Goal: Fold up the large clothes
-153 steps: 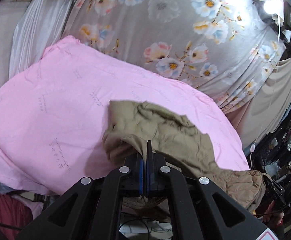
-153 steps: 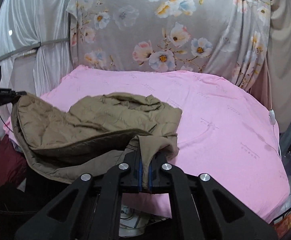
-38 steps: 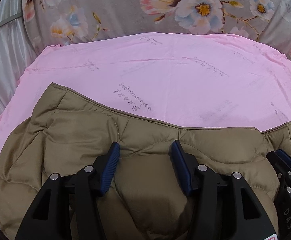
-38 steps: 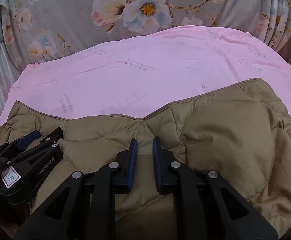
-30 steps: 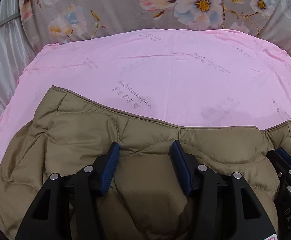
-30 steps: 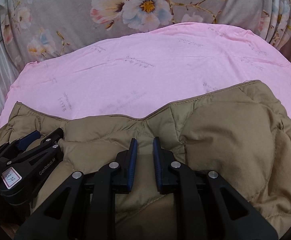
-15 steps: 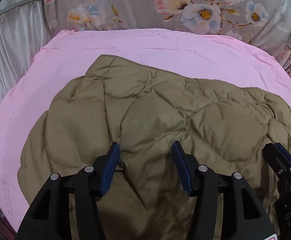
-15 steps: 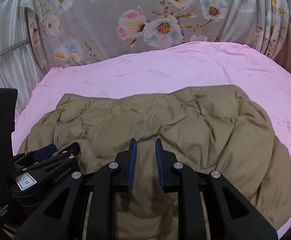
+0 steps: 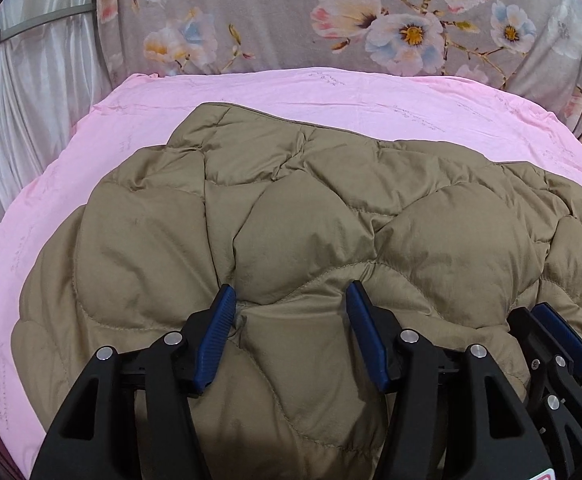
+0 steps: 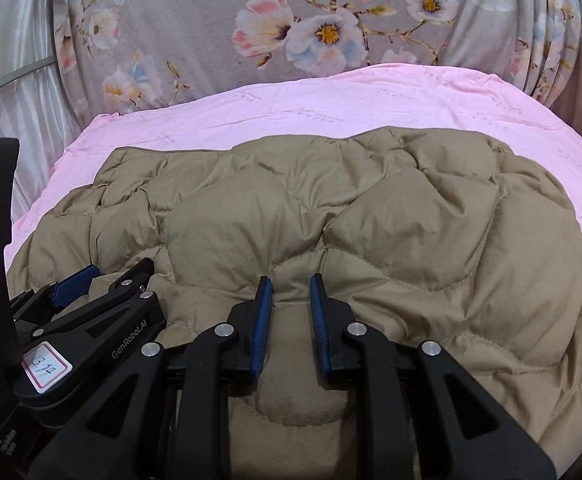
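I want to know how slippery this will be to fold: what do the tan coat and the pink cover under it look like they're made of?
The tan quilted puffer coat looks like matte woven synthetic shell over soft fill: stitched curved seams, puffy cells. The pink bed cover looks like thin, smooth cotton-like fabric with faint printed lettering; exact fibre can't be told.

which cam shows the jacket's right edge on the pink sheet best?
Right wrist. There the tan quilted jacket shows its whole right edge curving down against the pink sheet, beyond the open right gripper. In the left wrist view the jacket runs out of frame on the right, behind the right gripper.
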### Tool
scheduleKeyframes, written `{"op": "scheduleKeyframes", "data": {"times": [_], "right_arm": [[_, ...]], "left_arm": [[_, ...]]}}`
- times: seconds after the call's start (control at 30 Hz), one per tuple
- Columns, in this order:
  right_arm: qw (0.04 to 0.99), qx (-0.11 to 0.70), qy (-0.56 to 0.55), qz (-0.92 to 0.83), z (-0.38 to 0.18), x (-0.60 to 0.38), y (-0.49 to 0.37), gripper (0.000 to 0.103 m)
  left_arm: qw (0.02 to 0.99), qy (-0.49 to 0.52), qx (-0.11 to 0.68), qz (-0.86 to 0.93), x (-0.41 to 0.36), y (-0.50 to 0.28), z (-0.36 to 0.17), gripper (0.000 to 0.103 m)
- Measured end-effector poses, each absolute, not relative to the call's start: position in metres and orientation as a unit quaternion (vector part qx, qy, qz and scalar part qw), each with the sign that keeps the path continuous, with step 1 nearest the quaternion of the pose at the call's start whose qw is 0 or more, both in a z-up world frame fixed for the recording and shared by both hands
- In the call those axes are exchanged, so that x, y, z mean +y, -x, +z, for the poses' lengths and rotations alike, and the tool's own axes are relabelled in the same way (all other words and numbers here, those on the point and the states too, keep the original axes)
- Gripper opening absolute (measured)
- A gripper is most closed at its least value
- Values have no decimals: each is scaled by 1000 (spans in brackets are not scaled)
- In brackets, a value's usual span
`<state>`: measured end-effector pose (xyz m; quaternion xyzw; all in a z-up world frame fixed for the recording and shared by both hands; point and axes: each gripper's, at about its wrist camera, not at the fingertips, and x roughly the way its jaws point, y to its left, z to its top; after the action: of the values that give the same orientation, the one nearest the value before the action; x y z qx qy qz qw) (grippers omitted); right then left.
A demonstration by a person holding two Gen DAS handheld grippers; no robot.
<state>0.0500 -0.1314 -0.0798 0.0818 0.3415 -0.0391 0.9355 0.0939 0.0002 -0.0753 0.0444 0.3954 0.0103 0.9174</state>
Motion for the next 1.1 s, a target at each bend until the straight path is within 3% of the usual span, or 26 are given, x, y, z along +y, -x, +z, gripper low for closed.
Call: {"op": "scheduleKeyframes", "data": {"times": [1.1], "right_arm": [[929,358,-42,-81,-77,-117,-53,19]], "left_arm": [[913,-23,408,-1,9,-94,-73,57]]}}
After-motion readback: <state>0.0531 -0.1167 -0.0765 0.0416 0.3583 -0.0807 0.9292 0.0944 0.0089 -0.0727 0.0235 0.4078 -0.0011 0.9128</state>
